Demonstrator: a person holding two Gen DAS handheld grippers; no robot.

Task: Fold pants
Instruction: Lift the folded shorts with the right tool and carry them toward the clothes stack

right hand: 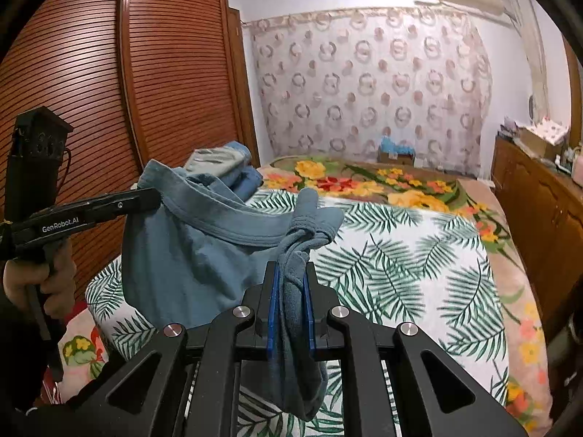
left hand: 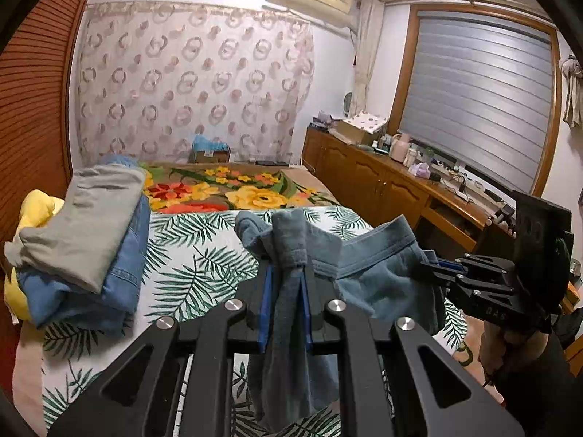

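You risk losing a corner of the blue pants (left hand: 368, 262) if either bunched pinch slips, because each grip bites only a small wad at the waistband and the rest of the garment hangs heavy below, above the leaf-print bedspread (left hand: 204, 255); a swing to your left could also brush the stack of folded clothes (left hand: 83, 240). Your left gripper (left hand: 286, 291) is clamped nearly closed on one gathered end of the waistband. Your right gripper (right hand: 291, 291) is clenched just as tight on the other end, the band sagging between them.
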